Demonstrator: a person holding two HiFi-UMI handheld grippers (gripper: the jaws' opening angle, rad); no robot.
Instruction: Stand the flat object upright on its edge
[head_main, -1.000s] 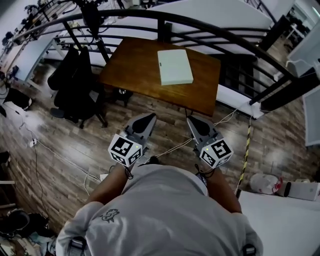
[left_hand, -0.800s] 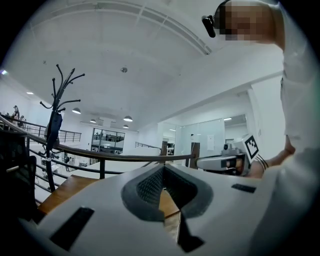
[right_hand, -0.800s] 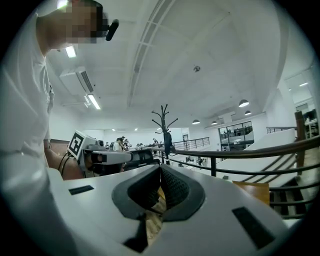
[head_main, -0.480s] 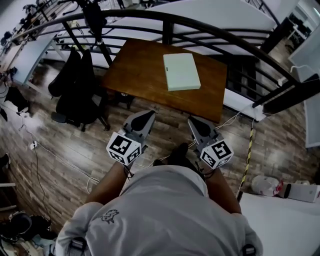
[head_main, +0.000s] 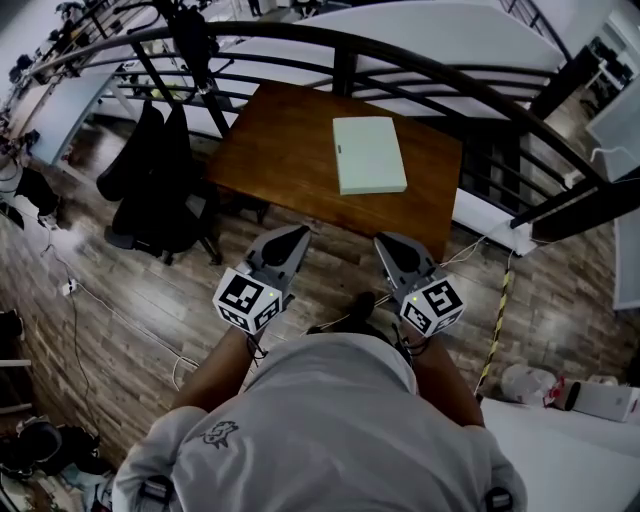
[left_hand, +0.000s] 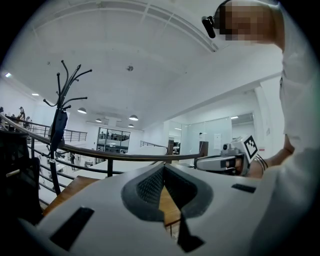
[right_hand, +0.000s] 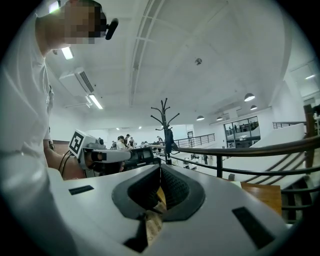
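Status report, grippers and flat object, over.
Left gripper and right gripper shut, empty, short of table. Flat object lying flat on it, untouched. No obstacle seen.

Both tongs (head_main: 296, 236) (head_main: 386, 243) closed, level

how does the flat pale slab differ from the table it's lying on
Colour: the flat slab is pale green, the table is dark brown wood. Size: the slab covers only a small part of the tabletop, right of its middle. Pose: the slab lies on its broad face, borne by the table, while the table stands on the plank floor. Both are rectangular.
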